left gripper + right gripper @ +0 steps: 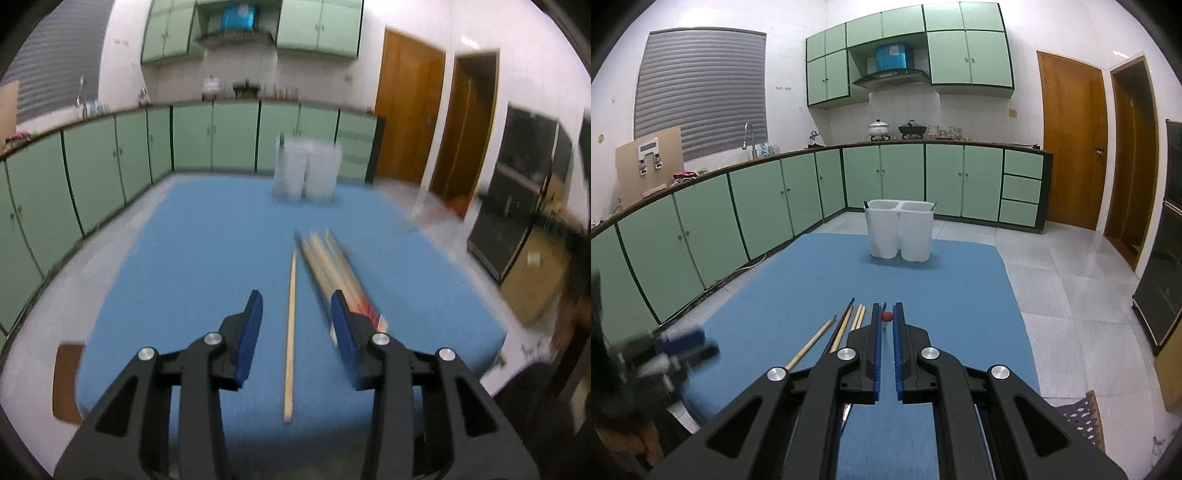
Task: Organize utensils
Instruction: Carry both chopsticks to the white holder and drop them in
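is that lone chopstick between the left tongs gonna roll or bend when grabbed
The lone chopstick looks like thin, rigid wood, so it probably won't bend. Being slim, it may roll or pivot on the blue mat. The open left tongs straddle it, which favours a centred pinch.

Surface (798, 288): plain mid-blue cloth, no pattern. Left tongs (295, 306): black frame, dark blue pads, silver round bolts. Right tongs (887, 314): same black, blue and silver. Lone chopstick (290, 332): pale natural wood. Chopstick bundle (332, 266): pale wood with red near one end, blurred. Small ball (886, 316): red. Twin-cup holder (899, 230): white. Cabinets (757, 199): pale green doors, dark green edging. Doors (1071, 140): orange-brown wood. Window blind (701, 92): grey, horizontal slats.
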The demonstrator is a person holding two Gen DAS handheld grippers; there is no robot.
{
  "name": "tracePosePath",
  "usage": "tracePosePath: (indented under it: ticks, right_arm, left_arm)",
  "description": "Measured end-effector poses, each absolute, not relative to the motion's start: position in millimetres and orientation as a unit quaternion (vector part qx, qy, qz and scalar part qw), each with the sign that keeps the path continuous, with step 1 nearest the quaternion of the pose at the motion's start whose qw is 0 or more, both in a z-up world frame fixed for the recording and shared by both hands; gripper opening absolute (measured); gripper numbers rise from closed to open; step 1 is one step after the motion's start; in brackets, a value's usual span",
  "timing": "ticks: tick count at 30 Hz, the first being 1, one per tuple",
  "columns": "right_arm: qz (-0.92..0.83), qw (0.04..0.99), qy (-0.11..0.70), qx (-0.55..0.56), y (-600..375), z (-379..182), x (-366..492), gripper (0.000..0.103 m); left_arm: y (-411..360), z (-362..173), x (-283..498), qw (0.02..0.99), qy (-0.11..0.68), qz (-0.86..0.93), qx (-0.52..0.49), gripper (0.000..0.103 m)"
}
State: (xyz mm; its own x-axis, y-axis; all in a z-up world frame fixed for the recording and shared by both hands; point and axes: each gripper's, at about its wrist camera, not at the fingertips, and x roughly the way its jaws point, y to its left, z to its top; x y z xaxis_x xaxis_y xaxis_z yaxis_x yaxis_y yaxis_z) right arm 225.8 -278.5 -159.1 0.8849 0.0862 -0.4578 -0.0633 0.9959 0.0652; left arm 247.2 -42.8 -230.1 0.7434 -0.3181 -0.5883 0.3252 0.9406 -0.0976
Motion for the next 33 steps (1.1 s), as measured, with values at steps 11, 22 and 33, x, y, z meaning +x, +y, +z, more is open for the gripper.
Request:
tracePosePath:
  ticks: [11, 22, 33]
  right_arm:
    - [0.040, 0.971, 0.232, 0.041, -286.8, -160.1, 224.8, 0.006]
    - [0.035, 0.971, 0.232, 0.039, -284.0, -159.1, 223.9, 0.006]
    - [0.039, 0.974, 0.222, 0.014, -276.3, -144.8, 232.8, 0.006]
  left_arm:
    - [-49.1, -296.5, 251.8, 0.904, 0.396, -0.158, 0.046, 0.042]
    - [-43.3, -268.4, 247.5, 0.912, 0.375, -0.167, 0.011, 0.006]
    - [-38.5, -185.5, 271.3, 0.931, 0.318, -0.176, -0.034, 0.006]
